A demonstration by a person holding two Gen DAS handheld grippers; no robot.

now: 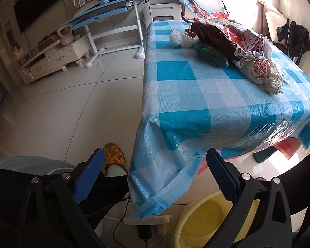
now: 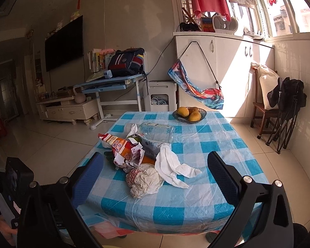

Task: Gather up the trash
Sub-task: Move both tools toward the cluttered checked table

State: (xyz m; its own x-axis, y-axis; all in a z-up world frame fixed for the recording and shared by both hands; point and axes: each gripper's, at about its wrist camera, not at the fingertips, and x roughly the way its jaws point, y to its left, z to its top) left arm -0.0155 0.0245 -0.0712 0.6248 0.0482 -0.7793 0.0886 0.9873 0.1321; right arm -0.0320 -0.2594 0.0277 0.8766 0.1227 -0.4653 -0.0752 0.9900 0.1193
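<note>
Trash (image 2: 143,163) sits heaped near the middle of the checked surface (image 2: 206,202), at about 12 o'clock from the right gripper (image 2: 155,180), whose fingers (image 2: 222,177) stand spread wide with nothing between them. Nearest lies a crumpled wrapper (image 2: 143,179), with a white tissue (image 2: 173,166) at its 2 o'clock, a torn printed bag (image 2: 126,149) at its 11 o'clock and a clear bottle (image 2: 155,131) on its side behind. All look light; the paper and tissue are soft and should crush under a pinch, best taken at a raised fold, while the bottle looks smooth and likely to roll, so take it across the body. The left gripper (image 1: 155,174) hangs off the surface's corner, fingers likewise parted and empty, above a yellow bin (image 1: 204,221) at 5 o'clock on the floor. A dark green thing (image 1: 211,53) under the bag is hard to identify, and the bin's far side is cut off.
</note>
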